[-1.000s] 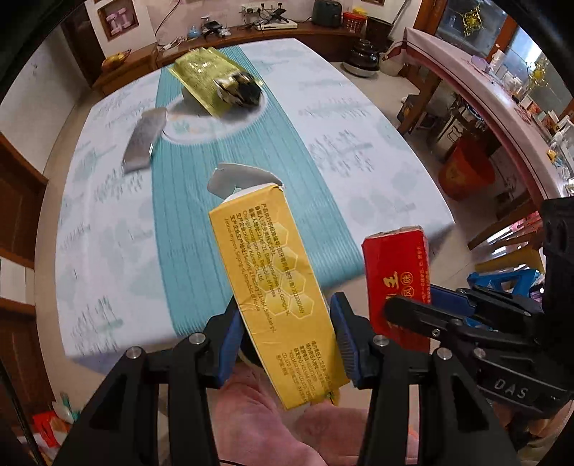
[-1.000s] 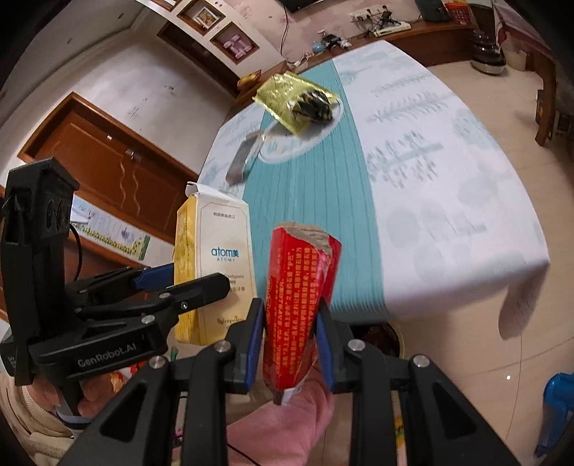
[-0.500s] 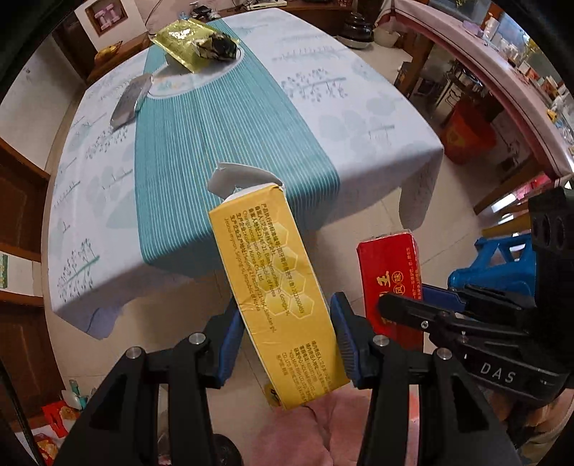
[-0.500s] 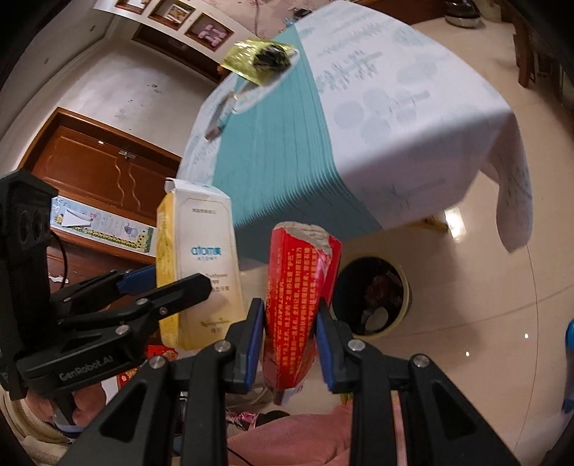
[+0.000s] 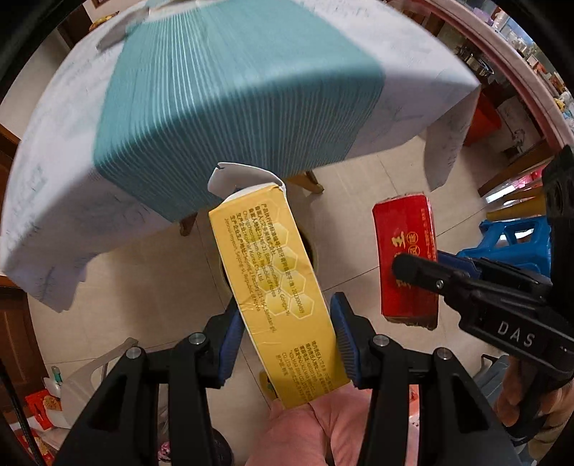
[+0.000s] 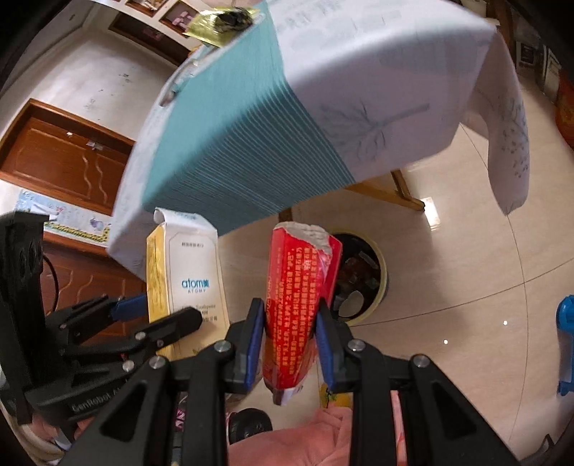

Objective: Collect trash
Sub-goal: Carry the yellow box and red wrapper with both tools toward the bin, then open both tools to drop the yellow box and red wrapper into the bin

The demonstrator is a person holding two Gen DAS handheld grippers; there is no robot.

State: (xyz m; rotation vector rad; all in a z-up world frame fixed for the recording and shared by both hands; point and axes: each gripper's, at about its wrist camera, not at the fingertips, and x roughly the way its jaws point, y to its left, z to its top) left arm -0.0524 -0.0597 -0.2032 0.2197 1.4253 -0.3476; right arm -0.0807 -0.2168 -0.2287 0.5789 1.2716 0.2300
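Note:
My left gripper (image 5: 283, 340) is shut on a yellow carton (image 5: 272, 283) with a torn white flap, held above the tiled floor. The carton hides most of a round trash bin (image 5: 313, 251) below it. My right gripper (image 6: 288, 338) is shut on a crushed red box (image 6: 299, 286) with a ragged top. Just beyond it on the floor stands the yellow-rimmed trash bin (image 6: 382, 283), with rubbish inside. In the right wrist view the yellow carton (image 6: 190, 272) and the left gripper (image 6: 154, 319) sit at the left; in the left wrist view the red box (image 5: 405, 251) is at the right.
A table draped in a teal and white cloth (image 5: 222, 89) looms above, on wooden legs (image 6: 391, 190). A gold foil bag (image 6: 219, 23) and a grey flat piece (image 5: 118, 30) lie on it. A blue plastic stool (image 5: 513, 236) stands at the right. A wooden door (image 6: 68, 161) is at the left.
Both grippers have dropped from above the tabletop to below its edge, near the floor. The trash bin has come into view under the held boxes. Both grips are unchanged.

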